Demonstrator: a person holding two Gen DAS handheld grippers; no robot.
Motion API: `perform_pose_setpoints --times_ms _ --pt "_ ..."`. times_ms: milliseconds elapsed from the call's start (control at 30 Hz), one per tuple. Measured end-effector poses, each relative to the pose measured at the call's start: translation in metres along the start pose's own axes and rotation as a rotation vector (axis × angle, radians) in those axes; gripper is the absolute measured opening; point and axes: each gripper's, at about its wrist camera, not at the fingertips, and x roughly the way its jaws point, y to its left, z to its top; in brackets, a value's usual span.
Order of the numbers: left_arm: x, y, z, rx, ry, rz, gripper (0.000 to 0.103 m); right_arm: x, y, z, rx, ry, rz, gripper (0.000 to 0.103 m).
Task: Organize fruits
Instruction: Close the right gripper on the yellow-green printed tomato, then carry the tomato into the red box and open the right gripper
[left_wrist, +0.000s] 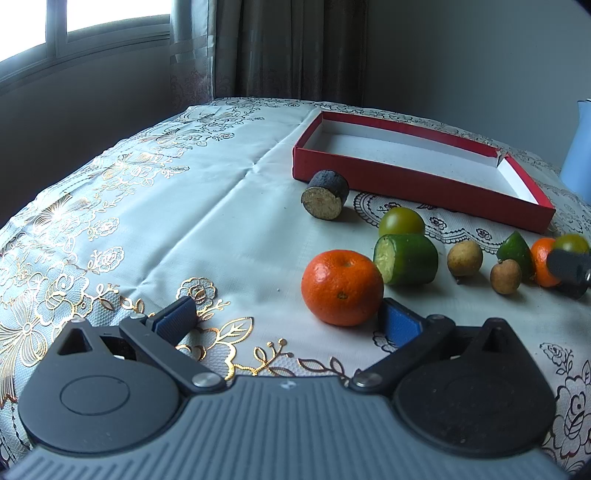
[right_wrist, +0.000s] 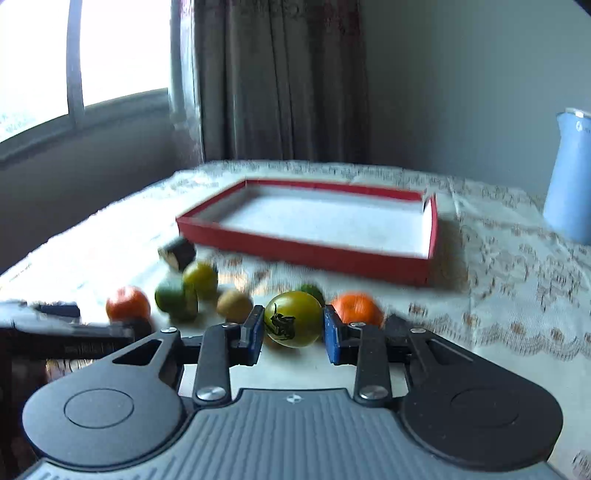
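My left gripper (left_wrist: 288, 317) is open and empty, low over the tablecloth; an orange mandarin (left_wrist: 341, 287) sits just ahead, near its right finger. Behind it lie a green cut cucumber piece (left_wrist: 406, 259), a green tomato (left_wrist: 401, 221), a dark cut piece (left_wrist: 325, 195), two small brown fruits (left_wrist: 464, 257), a lime wedge (left_wrist: 515, 250) and a second mandarin (left_wrist: 543, 260). My right gripper (right_wrist: 293, 326) is shut on a green tomato (right_wrist: 293, 319), held above the table. The red tray (right_wrist: 306, 247) stands empty beyond; it also shows in the left wrist view (left_wrist: 406, 177).
A light blue jug (right_wrist: 570, 177) stands at the right of the table, beside the tray. A window, curtain and grey wall lie behind the table. My right gripper's finger (left_wrist: 569, 267) shows at the right edge of the left wrist view.
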Motion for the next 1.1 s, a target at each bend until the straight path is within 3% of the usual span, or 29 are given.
perform_pose_setpoints --times_ms 100,333,700,767,833,933,1000,1033,1067,1100 --pt "0.000 0.000 0.000 0.000 0.000 -0.001 0.103 0.010 -0.014 0.027 0.011 -0.035 -0.023 0.032" --pt "0.000 0.000 0.000 0.001 0.000 0.000 0.103 0.089 -0.053 0.071 0.044 0.067 -0.099 0.032" --pt "0.000 0.000 0.000 0.004 0.001 0.003 0.103 0.153 -0.071 0.077 0.038 0.184 -0.199 0.035" --pt "0.000 0.000 0.000 0.004 0.002 0.003 0.103 0.151 -0.068 0.078 0.011 0.164 -0.228 0.043" --pt "0.000 0.000 0.000 0.004 0.002 0.003 0.103 0.138 -0.063 0.079 -0.012 0.114 -0.248 0.044" --pt "0.000 0.000 0.000 0.004 0.001 0.003 0.103 0.103 -0.056 0.077 -0.022 0.032 -0.212 0.045" --pt "0.000 0.000 0.000 0.004 0.002 0.003 0.103 0.072 -0.049 0.067 -0.026 -0.024 -0.164 0.062" --pt "0.000 0.000 0.000 0.004 0.002 0.003 0.103 0.056 -0.045 0.059 -0.025 -0.048 -0.139 0.077" --pt "0.000 0.001 0.000 0.004 0.002 0.003 0.103 0.040 -0.040 0.050 -0.025 -0.071 -0.120 0.085" --pt "0.000 0.001 0.000 0.003 0.001 0.003 0.103 0.026 -0.037 0.040 -0.026 -0.091 -0.106 0.085"
